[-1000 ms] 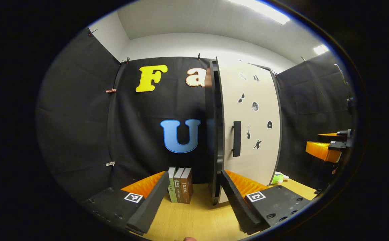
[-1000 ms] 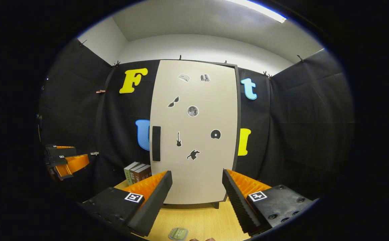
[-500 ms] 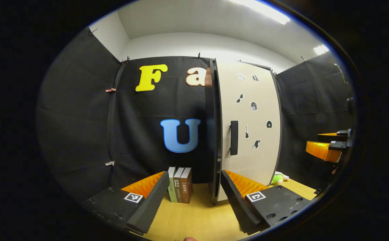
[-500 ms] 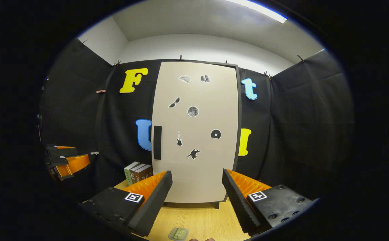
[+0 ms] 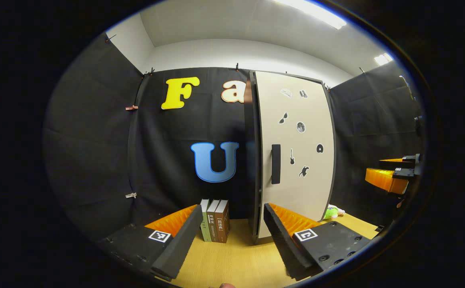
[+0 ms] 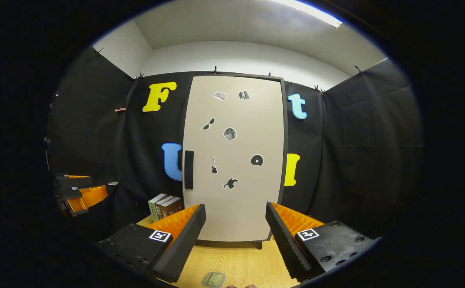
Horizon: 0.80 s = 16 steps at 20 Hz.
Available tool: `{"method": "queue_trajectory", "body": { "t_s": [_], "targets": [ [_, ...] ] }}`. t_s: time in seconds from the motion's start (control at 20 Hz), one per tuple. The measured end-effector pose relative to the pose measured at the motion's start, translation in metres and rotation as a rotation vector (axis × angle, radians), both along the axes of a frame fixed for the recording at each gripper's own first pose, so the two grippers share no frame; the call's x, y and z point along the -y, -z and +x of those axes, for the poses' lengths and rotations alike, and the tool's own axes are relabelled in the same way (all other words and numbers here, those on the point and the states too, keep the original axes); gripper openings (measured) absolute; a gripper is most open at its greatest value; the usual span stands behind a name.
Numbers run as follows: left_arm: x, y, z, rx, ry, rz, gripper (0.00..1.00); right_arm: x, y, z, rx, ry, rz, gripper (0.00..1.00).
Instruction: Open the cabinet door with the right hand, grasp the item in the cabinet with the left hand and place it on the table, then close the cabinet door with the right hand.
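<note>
The tall beige cabinet door (image 6: pixel 236 160) carries small stickers and a dark vertical handle (image 6: pixel 189 170); it lies flat against the cabinet front. My right gripper (image 6: pixel 235 210) is open in front of it, a short way back, holding nothing. In the left gripper view the door (image 5: pixel 296 160) and handle (image 5: pixel 275 164) appear from the left side. My left gripper (image 5: pixel 231 212) is open and holds nothing. A small pale green item (image 6: pixel 213 279) lies on the wooden table (image 6: pixel 240 262) just below my right gripper. Each view also shows the other gripper, the right one (image 5: pixel 392 176) and the left one (image 6: pixel 78 192).
Three upright books (image 5: pixel 215 221) stand on the table left of the cabinet, also seen in the right gripper view (image 6: pixel 165 206). A small green and white toy (image 5: pixel 332 212) lies on the table right of the cabinet. Black cloth walls surround the table.
The cabinet door has swung from slightly ajar to flat against the cabinet. Both grippers have stayed open and have hardly moved.
</note>
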<state>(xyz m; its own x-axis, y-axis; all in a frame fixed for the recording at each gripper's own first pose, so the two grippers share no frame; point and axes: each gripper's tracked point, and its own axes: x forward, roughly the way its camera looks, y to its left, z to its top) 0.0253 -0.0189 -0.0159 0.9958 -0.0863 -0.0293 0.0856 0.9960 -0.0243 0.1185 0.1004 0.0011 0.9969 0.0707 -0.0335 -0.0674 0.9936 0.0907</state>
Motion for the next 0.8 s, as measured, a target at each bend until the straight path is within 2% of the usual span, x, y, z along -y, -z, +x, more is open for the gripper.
{"method": "queue_trajectory", "body": {
  "t_s": [0.8],
  "targets": [
    [0.0006, -0.0017, -0.006, 0.004, 0.003, 0.002, 0.96, 0.0027, -0.0022, -0.0053, 0.007, 0.005, 0.002, 0.98]
  ]
}}
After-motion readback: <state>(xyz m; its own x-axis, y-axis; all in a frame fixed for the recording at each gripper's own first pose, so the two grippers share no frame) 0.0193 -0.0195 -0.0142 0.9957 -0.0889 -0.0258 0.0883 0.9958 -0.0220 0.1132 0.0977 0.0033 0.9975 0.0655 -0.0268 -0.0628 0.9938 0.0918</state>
